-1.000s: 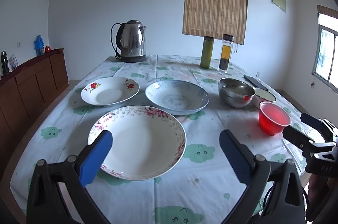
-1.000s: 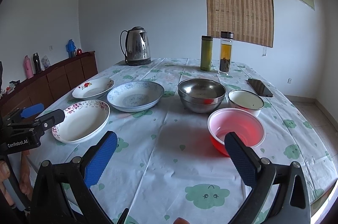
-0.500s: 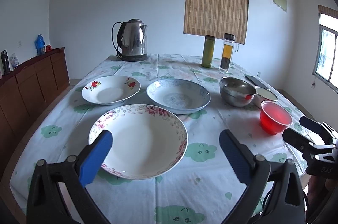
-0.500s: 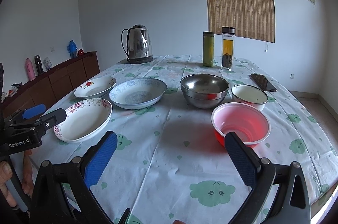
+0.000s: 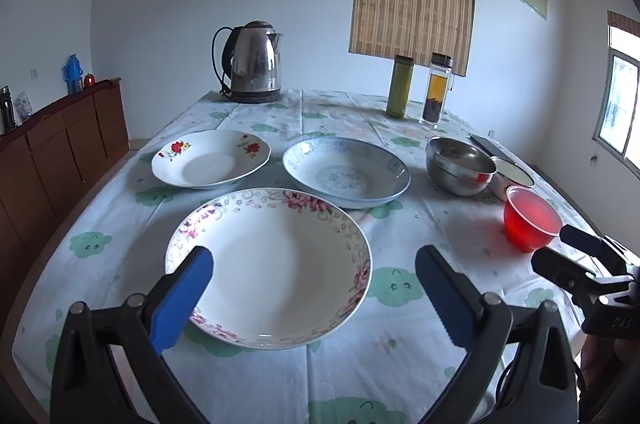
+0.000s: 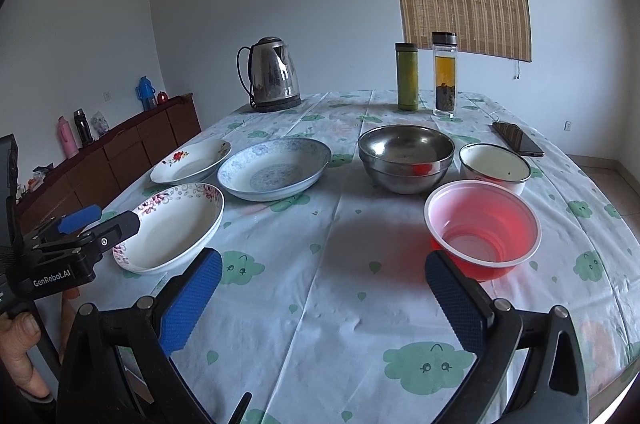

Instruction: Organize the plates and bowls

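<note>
On the left wrist view, nearest dish: the pink-flowered plate [image 5: 268, 264] lies flat on the desk [image 5: 400, 356], right under the left hand-held gripper [image 5: 312, 298], whose blue pads stand wide apart with nothing between them; I judge it is lined up as the first plate to take.
Plates behind: the red-flowered plate [image 5: 211, 164] and the blue-patterned plate [image 5: 346, 172] sit side by side, each flat and apart, not yet stacked.
Bowls, right side: the steel bowl [image 5: 460, 166], a white enamel bowl [image 5: 512, 178] mostly hidden behind it, and the red plastic bowl [image 5: 530, 218] cluster together, well apart from the plates.
Far end: kettle [image 5: 252, 64] and two bottles stand clear of the work.

On the right wrist view, gripper state: the right hand-held gripper [image 6: 322, 304] hovers above bare cloth, pads spread wide, empty.
Closest target: the red plastic bowl [image 6: 482, 228] sits just ahead of its right pad, mouth up, likely its first pick.
Nesting order: the steel bowl [image 6: 406, 156] is widest, so it looks the natural base for the others.
Hazard: a phone [image 6: 518, 139] lies beside the white enamel bowl [image 6: 494, 166].
</note>
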A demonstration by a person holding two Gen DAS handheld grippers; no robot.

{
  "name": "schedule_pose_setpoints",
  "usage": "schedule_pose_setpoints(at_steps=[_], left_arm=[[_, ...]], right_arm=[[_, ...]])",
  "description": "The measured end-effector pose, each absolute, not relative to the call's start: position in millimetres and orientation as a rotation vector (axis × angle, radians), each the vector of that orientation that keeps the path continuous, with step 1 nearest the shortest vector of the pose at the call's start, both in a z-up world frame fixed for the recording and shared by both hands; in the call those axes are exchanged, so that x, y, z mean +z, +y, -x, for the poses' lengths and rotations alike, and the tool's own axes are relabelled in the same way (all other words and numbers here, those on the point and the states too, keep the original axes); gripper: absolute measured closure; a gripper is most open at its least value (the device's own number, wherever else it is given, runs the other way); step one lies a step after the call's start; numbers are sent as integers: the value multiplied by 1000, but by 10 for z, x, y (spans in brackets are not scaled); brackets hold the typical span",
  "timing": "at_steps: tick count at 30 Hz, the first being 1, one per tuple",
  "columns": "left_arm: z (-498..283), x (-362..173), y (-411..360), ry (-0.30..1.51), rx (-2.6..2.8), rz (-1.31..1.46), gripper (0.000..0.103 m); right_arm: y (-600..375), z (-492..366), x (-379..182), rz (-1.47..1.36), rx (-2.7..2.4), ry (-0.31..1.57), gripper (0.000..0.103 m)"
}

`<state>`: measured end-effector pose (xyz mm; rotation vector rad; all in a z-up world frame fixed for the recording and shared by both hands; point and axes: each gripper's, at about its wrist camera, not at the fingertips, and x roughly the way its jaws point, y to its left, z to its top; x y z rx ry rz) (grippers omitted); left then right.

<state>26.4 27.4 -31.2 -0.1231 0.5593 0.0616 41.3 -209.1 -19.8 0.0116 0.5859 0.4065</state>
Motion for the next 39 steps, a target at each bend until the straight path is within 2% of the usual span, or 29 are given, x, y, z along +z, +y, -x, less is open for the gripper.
schedule_pose_setpoints(at_steps=[9, 14, 18, 20, 22, 24, 27, 28, 31, 38, 39], left_arm=[[-398, -383, 586, 589, 97, 160, 0], [-472, -457, 850, 617, 140, 187, 3], [-547, -541, 1085, 652, 166, 232, 17], [-584, -584, 1157, 674, 173, 242, 25], [-623, -628, 1229, 695, 165, 264, 33], [-669, -681, 1273, 721, 152, 281, 51], [-708, -743, 1292, 750, 139, 287, 68], [-717, -753, 1296, 752, 139, 284, 69], [-733, -768, 1321, 755, 135, 288, 71], [-772, -852, 1321, 792, 135, 282, 72], [-771, -863, 1325, 791, 134, 285, 78]], right_arm=[[-1678, -543, -257, 79, 484, 605, 2], [-1356, -704, -312, 124, 535, 635, 25], [-1154, -829, -327, 130, 569, 641, 33], [-1078, -899, -341, 136, 577, 651, 46], [-1010, -985, -362, 142, 585, 664, 50], [-934, -1044, -397, 149, 593, 675, 54], [-834, -1149, -448, 156, 603, 702, 66], [-804, -1174, -457, 160, 606, 708, 72], [-734, -1225, -484, 166, 618, 721, 74], [-630, -1313, -564, 181, 634, 760, 75], [-621, -1309, -571, 183, 636, 765, 75]])
